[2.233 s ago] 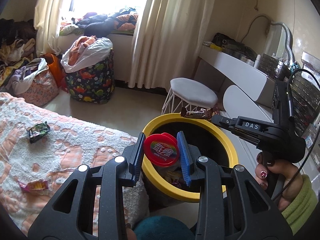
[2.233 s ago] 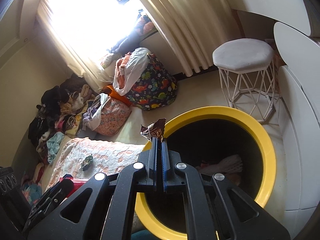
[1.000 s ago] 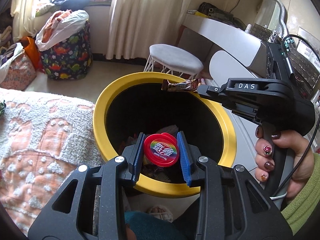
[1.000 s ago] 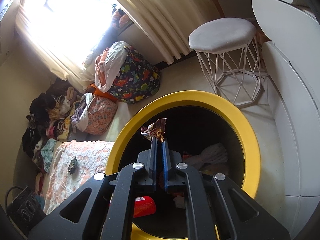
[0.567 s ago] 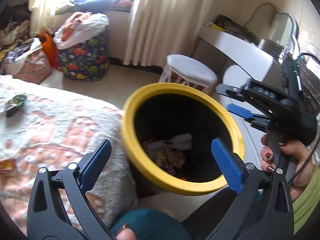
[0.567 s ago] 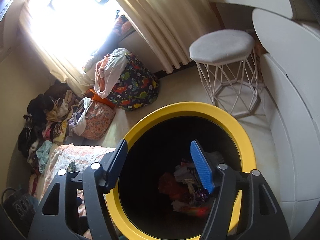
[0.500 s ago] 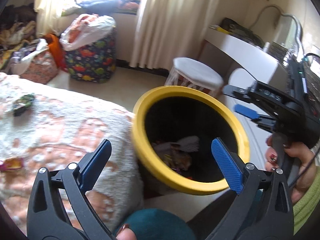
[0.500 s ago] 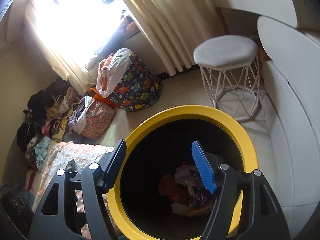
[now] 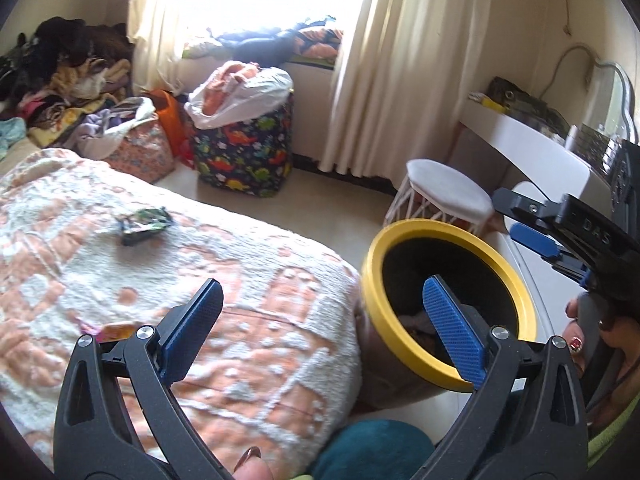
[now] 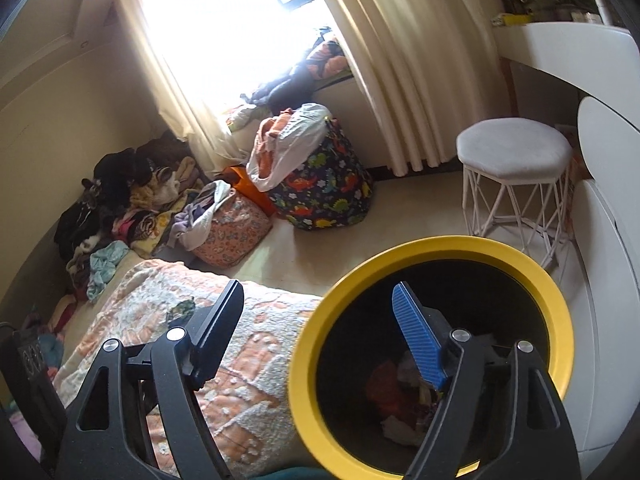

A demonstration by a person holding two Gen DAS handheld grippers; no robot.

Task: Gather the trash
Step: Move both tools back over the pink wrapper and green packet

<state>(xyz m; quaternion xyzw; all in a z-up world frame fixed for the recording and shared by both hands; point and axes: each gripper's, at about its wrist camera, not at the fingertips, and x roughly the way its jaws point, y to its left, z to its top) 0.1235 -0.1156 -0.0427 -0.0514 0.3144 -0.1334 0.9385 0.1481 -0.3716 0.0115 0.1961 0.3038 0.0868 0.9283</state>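
Note:
A yellow-rimmed black bin [image 9: 400, 232] [image 10: 440, 246] stands beside the bed and holds several wrappers [image 10: 404, 396]. My left gripper [image 9: 324, 332] is open and empty, over the bed's edge, left of the bin. My right gripper [image 10: 316, 336] is open and empty above the bin's near-left rim; it also shows in the left wrist view [image 9: 532, 236]. A dark green wrapper [image 9: 144, 222] [image 10: 182, 308] lies on the orange-and-white blanket [image 9: 240, 280]. A small pink-and-orange wrapper [image 9: 114, 330] lies just left of my left gripper's fingers.
A white stool [image 9: 448, 196] [image 10: 514, 156] stands behind the bin, with a white vanity desk [image 9: 528, 148] on the right. A dinosaur-print laundry bag [image 9: 244, 148] and piles of clothes [image 9: 72, 92] lie by the window and curtains [image 9: 392, 64].
Both grippers opened and dropped the red lid and the candy wrapper into the bin. Since then the left gripper has swung left over the bed; the right has drawn back a little.

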